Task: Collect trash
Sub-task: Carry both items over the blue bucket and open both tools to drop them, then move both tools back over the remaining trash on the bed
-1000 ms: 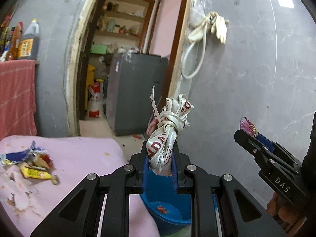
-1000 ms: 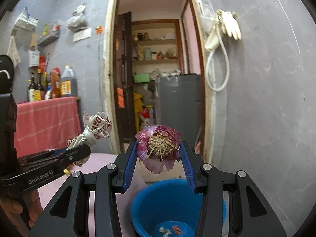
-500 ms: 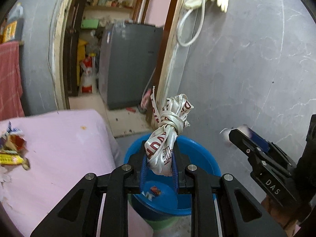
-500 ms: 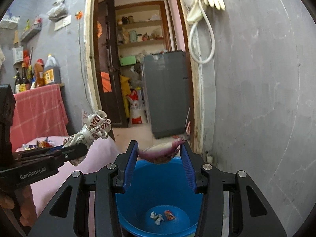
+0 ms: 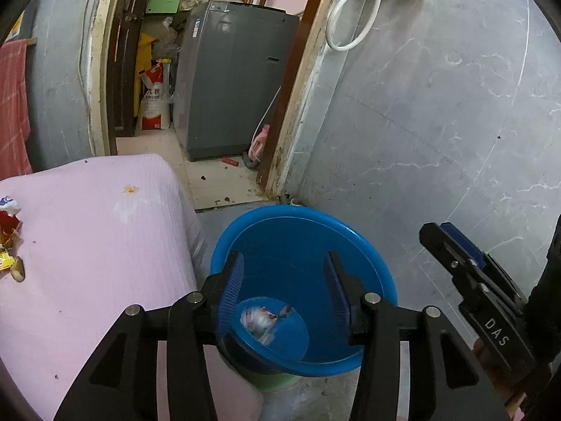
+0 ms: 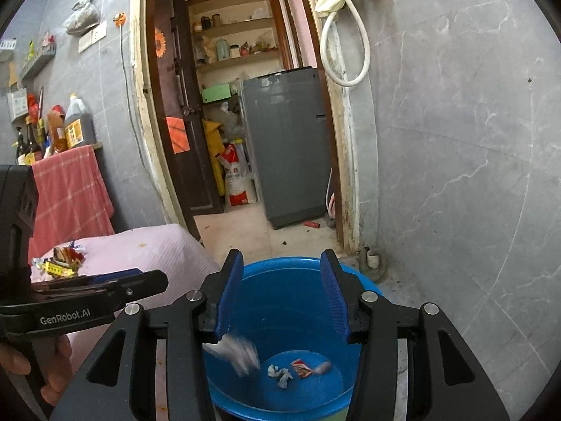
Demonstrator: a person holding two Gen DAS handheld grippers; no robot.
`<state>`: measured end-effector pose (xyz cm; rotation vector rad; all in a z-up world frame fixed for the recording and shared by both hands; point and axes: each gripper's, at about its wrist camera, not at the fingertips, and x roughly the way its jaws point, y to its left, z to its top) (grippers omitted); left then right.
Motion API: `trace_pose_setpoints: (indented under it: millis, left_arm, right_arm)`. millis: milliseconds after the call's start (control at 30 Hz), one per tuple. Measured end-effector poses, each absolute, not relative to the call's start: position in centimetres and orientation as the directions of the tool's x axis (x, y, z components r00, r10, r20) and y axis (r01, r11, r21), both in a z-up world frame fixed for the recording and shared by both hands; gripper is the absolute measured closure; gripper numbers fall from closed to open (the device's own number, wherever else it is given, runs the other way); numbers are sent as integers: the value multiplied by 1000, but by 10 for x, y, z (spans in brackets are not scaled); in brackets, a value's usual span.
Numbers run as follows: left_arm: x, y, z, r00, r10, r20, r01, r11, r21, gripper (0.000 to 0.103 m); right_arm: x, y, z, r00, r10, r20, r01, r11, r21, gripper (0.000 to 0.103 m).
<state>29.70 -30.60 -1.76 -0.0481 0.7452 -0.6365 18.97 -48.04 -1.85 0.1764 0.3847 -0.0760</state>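
Note:
A blue plastic bucket (image 5: 364, 245) stands on the floor beside the pink-covered table (image 5: 87, 231); it also shows in the right wrist view (image 6: 287, 273). My left gripper (image 5: 283, 289) is open and empty above it. A blurred white wrapper (image 5: 259, 321) is falling inside the bucket and also shows in the right wrist view (image 6: 235, 349). My right gripper (image 6: 282, 294) is open and empty over the bucket. Small scraps (image 6: 298, 370) lie on the bucket's bottom. More wrappers (image 6: 61, 261) lie on the table's far left.
A grey tiled wall (image 5: 438, 122) stands close on the right. An open doorway leads to a grey washing machine (image 5: 231, 77). A red cloth (image 6: 70, 193) hangs under bottles (image 6: 75, 126) at the left. A hose (image 6: 345, 49) hangs on the door frame.
Both grippers tilted down over the bucket and opened. The left let go of the knotted white wrapper, the right let go of the purple onion scrap; both dropped into the bucket.

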Motion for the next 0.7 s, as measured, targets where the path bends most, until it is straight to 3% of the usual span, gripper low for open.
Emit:
trace_pose_setpoints:
  millis: [200,300,333,467,633,700]
  left_arm:
    - [287,-279,4,631,-555,-541,482,828,-287,45]
    - [281,-263,22,688,-531,-495,459,846,-270,36]
    - [277,-255,29,713,-516,-475,447,856,-260,27]
    - [262,-228,54,789,-471,-395,413,882,-226,8]
    - [243,-185,80,853,-413,-320,366,909,-198,2]
    - [232,-169,84,870,-392,-300,344,917,-200,2]
  right_arm:
    - [180,-472,3,944,-49,-326,102,984,147,51]
    - [176,-464,16,956,-48,-289,92,986,141,35]
    - [173,-460,22,962,-44,-271,85,986,140,30]
    - [166,-441,42,975,-32,-219,61,990,128,19]
    - [156,-415,63,988,-2,-158,21,992,123,1]
    - [153,-404,71,991,15,-131,1,993,122,0]
